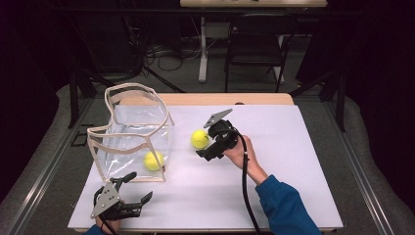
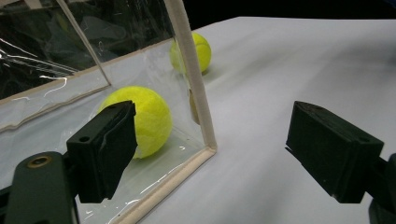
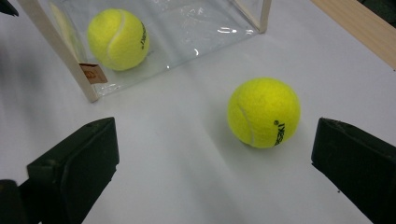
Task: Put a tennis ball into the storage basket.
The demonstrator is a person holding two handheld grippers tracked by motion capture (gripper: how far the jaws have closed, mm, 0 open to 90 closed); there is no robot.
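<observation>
high view: right tool (image 1: pixel 204 143) nr ball (image 1: pixel 199 139)

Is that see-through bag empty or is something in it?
Not empty. One yellow tennis ball lies inside the clear bag, seen through its wall near the front corner. A second ball sits outside on the table.

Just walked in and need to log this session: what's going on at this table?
A person holds a gripper in each hand over a white table. One tennis ball lies inside a clear bag; a second ball sits loose on the table beside the bag. The right gripper, jaws open, is at the loose ball without gripping it. The left gripper is open near the bag's front corner, holding nothing.
</observation>
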